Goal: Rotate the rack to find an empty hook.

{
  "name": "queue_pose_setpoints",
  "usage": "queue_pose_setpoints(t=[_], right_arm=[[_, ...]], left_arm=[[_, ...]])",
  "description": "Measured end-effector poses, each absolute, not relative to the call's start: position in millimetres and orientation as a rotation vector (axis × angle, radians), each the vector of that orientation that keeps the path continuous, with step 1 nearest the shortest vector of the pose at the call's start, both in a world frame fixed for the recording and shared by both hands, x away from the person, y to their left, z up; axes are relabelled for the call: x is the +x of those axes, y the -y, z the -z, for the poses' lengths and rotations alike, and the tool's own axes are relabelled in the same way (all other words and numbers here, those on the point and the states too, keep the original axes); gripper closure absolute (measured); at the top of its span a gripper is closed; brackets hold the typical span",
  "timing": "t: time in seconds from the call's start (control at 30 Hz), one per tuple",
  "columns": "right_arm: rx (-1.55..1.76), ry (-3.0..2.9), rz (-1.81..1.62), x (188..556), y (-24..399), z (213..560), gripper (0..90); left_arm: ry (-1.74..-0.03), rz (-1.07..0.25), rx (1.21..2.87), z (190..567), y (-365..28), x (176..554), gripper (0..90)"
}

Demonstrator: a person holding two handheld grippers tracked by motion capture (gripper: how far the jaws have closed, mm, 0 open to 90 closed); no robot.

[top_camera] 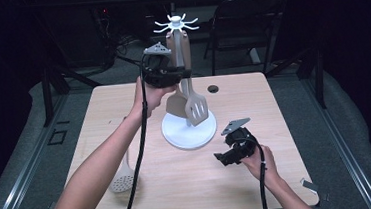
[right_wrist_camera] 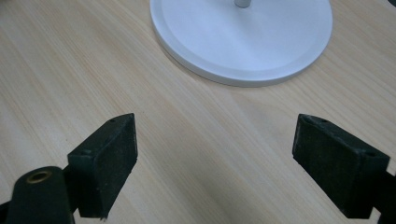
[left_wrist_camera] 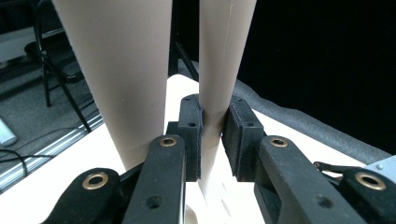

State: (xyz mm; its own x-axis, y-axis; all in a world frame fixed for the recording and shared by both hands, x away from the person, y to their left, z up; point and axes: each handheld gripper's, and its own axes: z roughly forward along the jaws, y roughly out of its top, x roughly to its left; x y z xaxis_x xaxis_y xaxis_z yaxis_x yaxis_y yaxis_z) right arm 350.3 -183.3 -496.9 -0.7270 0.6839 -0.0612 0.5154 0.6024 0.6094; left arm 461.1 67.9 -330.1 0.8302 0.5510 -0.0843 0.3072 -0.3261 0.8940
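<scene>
The left gripper (left_wrist_camera: 212, 140) is clamped on the handle of the slotted turner (top_camera: 196, 108), its pads (left_wrist_camera: 192, 135) pressing both sides of the narrow beige shaft, and held high above the far half of the surface (top_camera: 123, 104). The turner hangs upright by the rack (top_camera: 189, 129), blade just above the white base, with a spatula (top_camera: 176, 104) touching or just beside it on the left. To do this step well, I judge the grip should stay firm and the handle vertical while its top end is guided at the rack's hooks, without nudging the spatula. A skimmer (top_camera: 122, 178) lies near the left edge. The right gripper (right_wrist_camera: 215, 154) rests wide open and empty, near the base toward the right edge.
</scene>
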Motion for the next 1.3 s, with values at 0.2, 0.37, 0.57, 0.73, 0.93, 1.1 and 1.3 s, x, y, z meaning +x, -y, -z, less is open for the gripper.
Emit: queue_pose_setpoints(t=[0.2,0.37,0.57,0.73,0.93,1.1,1.3], right_arm=[[0.976,-2.542,-0.829,350.2,183.0,496.7,13.5],[0.977,-2.546,-0.827,350.4,182.8,497.1,13.5],[0.978,-2.543,-0.827,349.5,183.5,496.4,13.5],[0.971,-2.545,-0.826,349.5,182.2,496.6,13.5],[0.974,-2.543,-0.826,349.2,182.8,496.8,13.5],[0.976,-2.545,-0.823,349.1,183.1,497.1,13.5],[0.973,-2.55,-0.818,350.0,181.8,497.6,13.5]], left_arm=[[-0.637,-0.301,1.944,329.7,-67.4,461.0,77.6],[-0.637,-0.312,1.947,329.5,-67.2,460.6,77.6],[-0.64,-0.337,1.945,329.9,-66.1,460.5,77.6],[-0.642,-0.353,1.943,330.4,-65.7,459.6,77.6],[-0.64,-0.385,1.955,330.1,-67.3,459.7,77.5],[-0.643,-0.39,1.948,330.9,-69.9,460.6,77.4],[-0.634,-0.383,1.955,331.1,-69.6,459.2,77.3]])
